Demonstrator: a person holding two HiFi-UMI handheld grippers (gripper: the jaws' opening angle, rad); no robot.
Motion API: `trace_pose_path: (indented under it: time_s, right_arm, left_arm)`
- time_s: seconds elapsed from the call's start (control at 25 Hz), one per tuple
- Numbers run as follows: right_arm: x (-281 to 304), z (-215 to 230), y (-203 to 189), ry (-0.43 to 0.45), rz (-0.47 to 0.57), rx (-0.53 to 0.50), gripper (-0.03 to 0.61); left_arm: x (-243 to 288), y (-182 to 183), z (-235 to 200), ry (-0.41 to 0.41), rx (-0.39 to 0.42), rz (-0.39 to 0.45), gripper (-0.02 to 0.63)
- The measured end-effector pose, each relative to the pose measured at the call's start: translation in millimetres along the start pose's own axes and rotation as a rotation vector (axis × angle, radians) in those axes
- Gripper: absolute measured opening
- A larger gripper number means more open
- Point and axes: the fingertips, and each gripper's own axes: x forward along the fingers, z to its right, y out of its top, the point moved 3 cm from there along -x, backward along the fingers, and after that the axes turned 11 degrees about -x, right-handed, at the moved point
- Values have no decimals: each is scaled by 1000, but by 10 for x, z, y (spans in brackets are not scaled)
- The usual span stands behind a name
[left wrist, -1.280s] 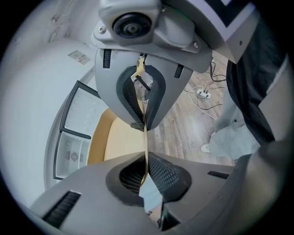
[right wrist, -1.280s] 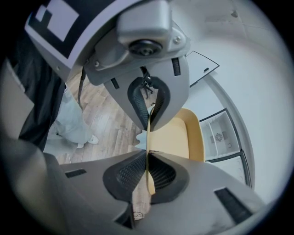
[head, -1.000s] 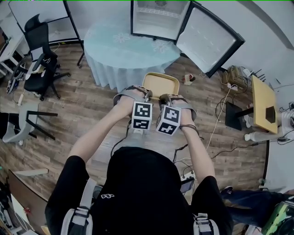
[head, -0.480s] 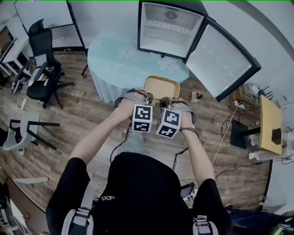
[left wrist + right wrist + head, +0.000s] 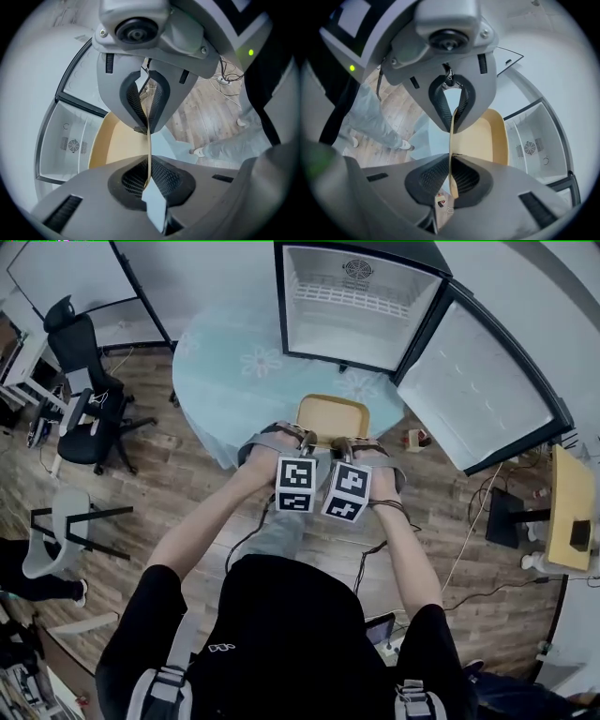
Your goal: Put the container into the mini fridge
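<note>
Left hand-held gripper [image 5: 304, 436] and right hand-held gripper [image 5: 337, 441] both pinching near rim of yellow container [image 5: 330, 417], jaws nearly closed, holding it over counter [image 5: 234, 371] edge, facing open mini fridge [image 5: 361, 296].

An office-like workroom, with swivel chair [image 5: 73, 334] and whiteboard [image 5: 61, 273].

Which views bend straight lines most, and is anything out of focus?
Head view: evenly lit and sharp, yet the mini fridge edges bow outward. Left gripper view: dark round border, strong bulging, the nearest foreground slightly soft. Right gripper view: the same border and bulging; the container looks fairly sharp.
</note>
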Motion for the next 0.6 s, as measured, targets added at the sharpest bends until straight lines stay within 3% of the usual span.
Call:
trace_pose_path:
  time_s: [0.32, 0.6]
  right_arm:
    - [667, 699, -52, 44, -36, 4, 25]
    - [1134, 1217, -240, 88, -83, 2, 25]
  left_arm:
    - [581, -310, -703, -24, 41, -1, 29]
    - [1064, -394, -1227, -40, 23, 42, 29]
